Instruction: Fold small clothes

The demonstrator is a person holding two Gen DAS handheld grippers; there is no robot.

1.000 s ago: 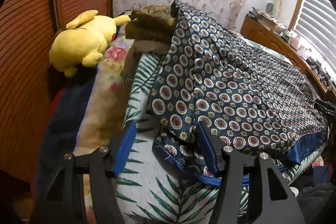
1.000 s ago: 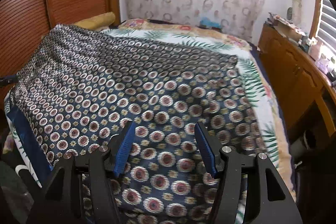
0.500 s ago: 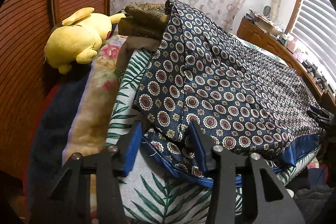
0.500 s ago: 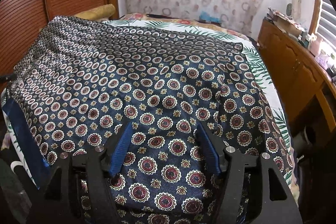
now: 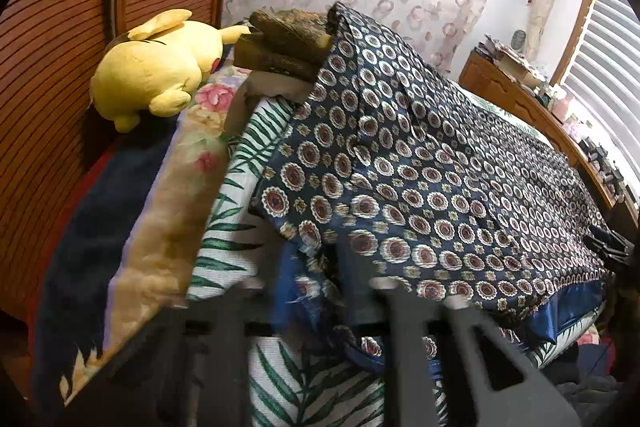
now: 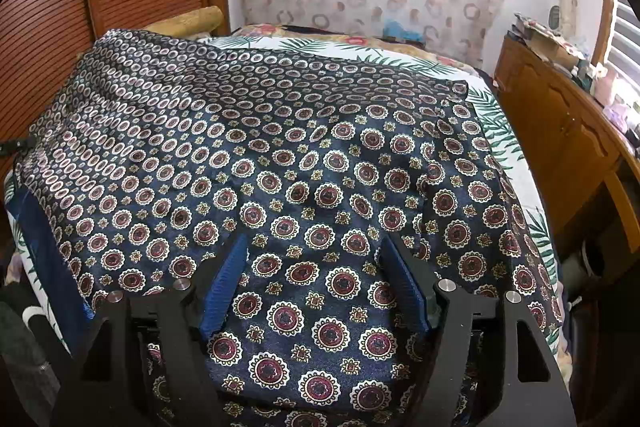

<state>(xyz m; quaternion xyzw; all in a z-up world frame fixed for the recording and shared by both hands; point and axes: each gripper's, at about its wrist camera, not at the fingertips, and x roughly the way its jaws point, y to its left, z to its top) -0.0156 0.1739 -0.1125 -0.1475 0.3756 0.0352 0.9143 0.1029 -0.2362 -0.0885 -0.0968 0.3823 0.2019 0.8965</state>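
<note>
A navy garment (image 5: 420, 187) printed with red and white medallions lies spread over the bed, and it fills most of the right wrist view (image 6: 280, 147). At its near left corner, my left gripper (image 5: 316, 267) has its jaws closing, and the blue-hemmed edge of the cloth is bunched and pinched between them. My right gripper (image 6: 313, 241) rests over the garment's near right part with its jaws opening. The cloth lies flat under its blue pads (image 6: 224, 287) and nothing is caught between them.
The bed sheet (image 5: 236, 227) has a green leaf print. A yellow plush toy (image 5: 156, 67) and brown folded items (image 5: 288, 43) sit at the head, next to a floral blanket (image 5: 172, 207). A slatted wooden wardrobe (image 5: 60, 47) stands left, a cluttered wooden dresser (image 6: 560, 131) right.
The left jaws have come together on the garment's corner, and the hem has bunched up between them. The right jaws have spread a little wider over the flat cloth.
</note>
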